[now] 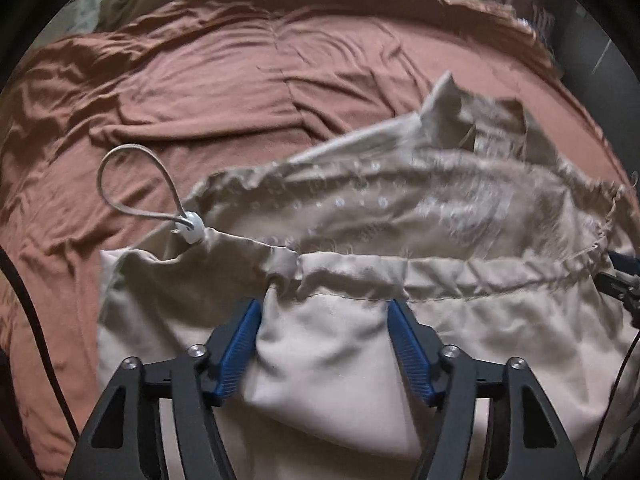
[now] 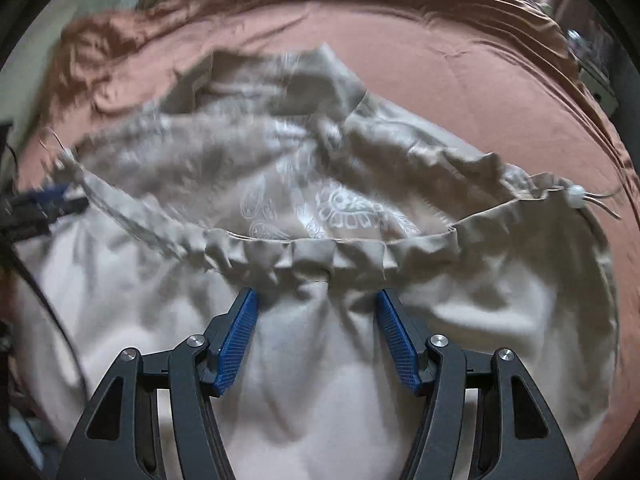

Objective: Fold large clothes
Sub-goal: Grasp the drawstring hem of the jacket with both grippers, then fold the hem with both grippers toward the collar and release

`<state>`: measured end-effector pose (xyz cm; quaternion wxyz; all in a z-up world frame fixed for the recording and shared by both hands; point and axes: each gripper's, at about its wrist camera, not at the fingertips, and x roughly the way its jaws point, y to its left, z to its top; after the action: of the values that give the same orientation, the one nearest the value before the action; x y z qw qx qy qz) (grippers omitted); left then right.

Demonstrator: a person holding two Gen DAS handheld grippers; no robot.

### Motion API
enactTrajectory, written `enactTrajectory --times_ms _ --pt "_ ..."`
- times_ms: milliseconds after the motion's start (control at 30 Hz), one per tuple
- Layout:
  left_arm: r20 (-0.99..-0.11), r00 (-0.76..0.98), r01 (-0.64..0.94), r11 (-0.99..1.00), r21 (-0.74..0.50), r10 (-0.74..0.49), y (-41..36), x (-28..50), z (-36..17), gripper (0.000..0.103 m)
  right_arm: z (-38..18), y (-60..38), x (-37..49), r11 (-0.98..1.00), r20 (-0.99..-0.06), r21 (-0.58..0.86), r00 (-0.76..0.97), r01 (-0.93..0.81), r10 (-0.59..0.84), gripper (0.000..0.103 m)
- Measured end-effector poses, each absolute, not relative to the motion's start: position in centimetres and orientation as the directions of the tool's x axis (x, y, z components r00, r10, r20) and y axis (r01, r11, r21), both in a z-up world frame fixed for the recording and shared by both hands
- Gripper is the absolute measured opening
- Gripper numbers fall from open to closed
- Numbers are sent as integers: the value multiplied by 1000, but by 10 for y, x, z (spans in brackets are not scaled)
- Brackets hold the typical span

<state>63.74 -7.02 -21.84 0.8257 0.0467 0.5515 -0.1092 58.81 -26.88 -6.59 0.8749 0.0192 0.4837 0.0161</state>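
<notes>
A beige drawstring garment (image 1: 360,264) lies spread on a rust-brown bedsheet (image 1: 180,92), its gathered hem running across both wrist views and a white paisley print showing on the inner fabric. A cord loop (image 1: 132,184) with a white toggle (image 1: 192,229) sticks out at one end of the hem. The left gripper (image 1: 325,316) and the right gripper (image 2: 316,304) each stand spread apart just below the hem, pale cloth bulging between their blue pads (image 1: 240,348), which are not pinching it

no readable text, only white paisley print on beige garment (image 2: 320,208)
</notes>
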Motion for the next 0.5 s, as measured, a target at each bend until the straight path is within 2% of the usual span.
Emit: enactTrajectory --times_ms 33,67,133,167,200,233,500 --pt "-922 370 236 971 -28 -116 -72 638 -221 54 -68 -268 591 999 -841 36 540 -13 37 46" --pt "-921 376 243 970 -12 -105 -73 637 -221 49 -68 -267 592 999 -836 27 548 -18 32 29" --pt "-919 383 252 968 9 -91 -74 636 -218 21 -65 -270 594 1000 -827 24 562 -14 28 11" --pt "-919 382 250 968 -1 -100 -74 636 -216 15 -63 -271 594 1000 -823 26 568 -11 28 5" --pt "-916 385 248 969 -14 -111 -73 636 -213 7 -61 -272 594 1000 -815 30 579 -10 30 3" --pt "-912 394 248 969 -16 -116 -72 635 -209 5 -59 -272 593 999 -808 34 588 -9 33 1" --pt "-826 538 210 976 -60 -166 -65 632 -158 4 -24 -277 579 997 -713 68 701 30 27 1"
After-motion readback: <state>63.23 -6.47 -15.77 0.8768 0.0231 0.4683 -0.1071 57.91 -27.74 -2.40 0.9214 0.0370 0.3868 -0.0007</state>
